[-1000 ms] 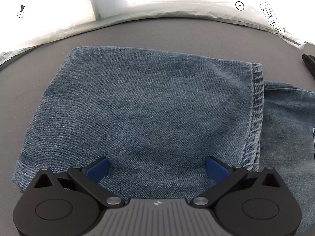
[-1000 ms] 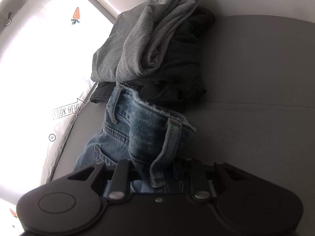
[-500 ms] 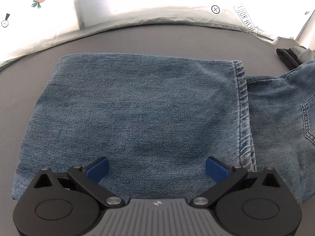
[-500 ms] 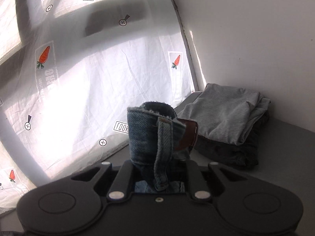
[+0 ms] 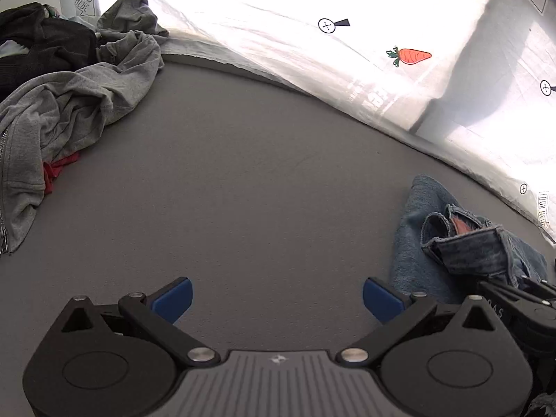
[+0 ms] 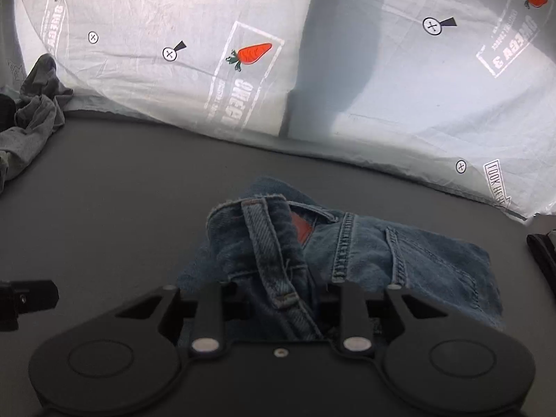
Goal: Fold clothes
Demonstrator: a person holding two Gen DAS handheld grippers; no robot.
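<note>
Blue jeans (image 6: 365, 243) lie folded on the grey table, waistband and belt loop bunched up toward my right gripper (image 6: 278, 299), which is shut on the waistband. The same jeans (image 5: 462, 239) show at the right edge of the left wrist view, with the right gripper's black body behind them. My left gripper (image 5: 276, 295) stands open over bare grey table (image 5: 260, 191), blue pads wide apart and nothing between them, to the left of the jeans.
A heap of unfolded clothes, mostly a grey zip hoodie (image 5: 69, 104) over black and red items, fills the far left. A white printed sheet (image 6: 278, 69) hangs along the table's far edge. A dark folded garment (image 6: 542, 253) peeks in at right.
The left gripper swung left off the folded jeans and now faces bare table and the clothes heap. The right gripper carried the waistband over and down onto the folded legs.
</note>
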